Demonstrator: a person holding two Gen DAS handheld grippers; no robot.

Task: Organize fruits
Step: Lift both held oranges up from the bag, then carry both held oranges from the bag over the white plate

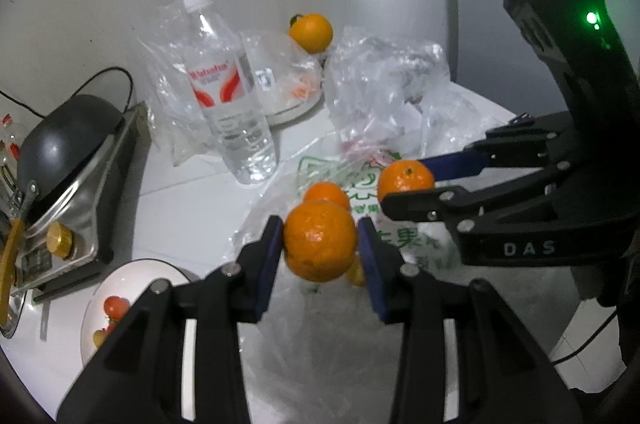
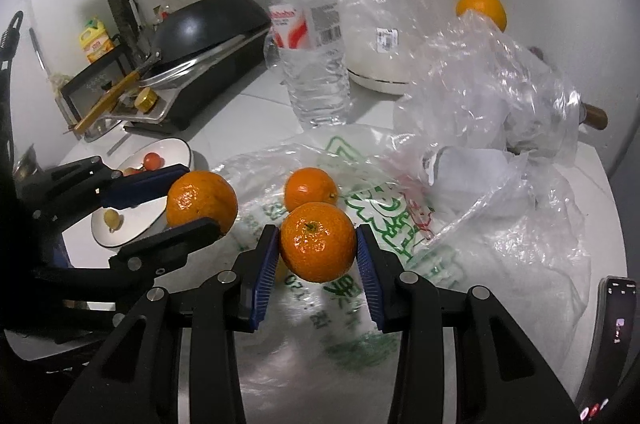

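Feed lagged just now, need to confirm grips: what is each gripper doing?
Left gripper: shut on a round orange mandarin.
Right gripper: shut on another round orange mandarin.

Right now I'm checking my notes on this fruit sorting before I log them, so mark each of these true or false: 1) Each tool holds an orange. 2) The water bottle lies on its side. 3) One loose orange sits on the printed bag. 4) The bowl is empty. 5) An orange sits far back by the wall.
1) True: the left tool grips one orange, the right tool another.
2) False: the bottle stands upright, cap on.
3) True: a loose orange rests on the bag.
4) False: the bowl holds small fruits.
5) True: the far orange.
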